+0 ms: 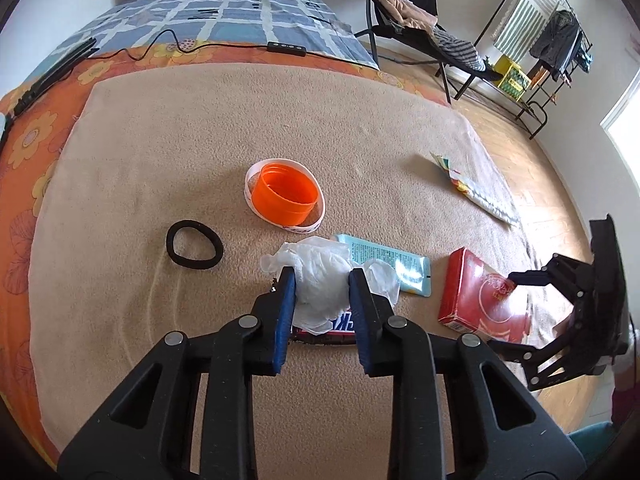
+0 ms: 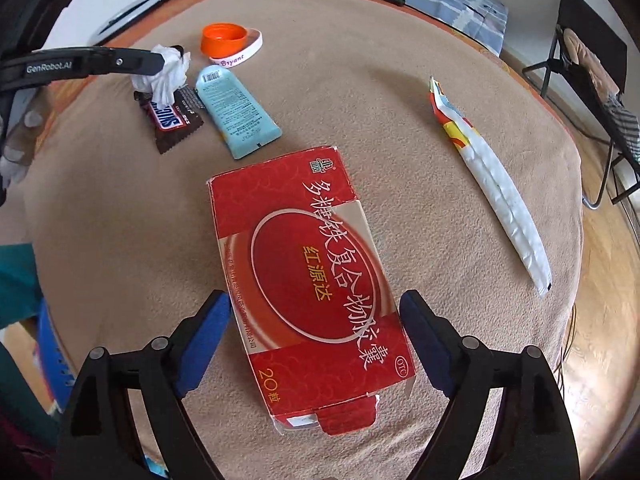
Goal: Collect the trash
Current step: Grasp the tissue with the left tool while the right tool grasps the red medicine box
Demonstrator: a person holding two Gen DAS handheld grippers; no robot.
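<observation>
Gripping is under way: the left gripper point(image 1: 322, 280) is closed partway around the crumpled white tissue point(image 1: 320, 280), which sits between its pads atop a brown candy-bar wrapper point(image 2: 174, 118). The right gripper point(image 2: 316, 312) hangs wide open, empty, straddling the flat red cardboard medicine box point(image 2: 308, 280). Next, probably: lift the tissue; lower and close on the box.

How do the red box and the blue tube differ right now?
The red box is a flat rectangular carton; the blue tube is narrower, soft-looking and tapered. The box lies between the open right tongs, ungripped, while the tube lies beside the left tongs, which pinch the white tissue. Both lie flat on the tan blanket.
</observation>
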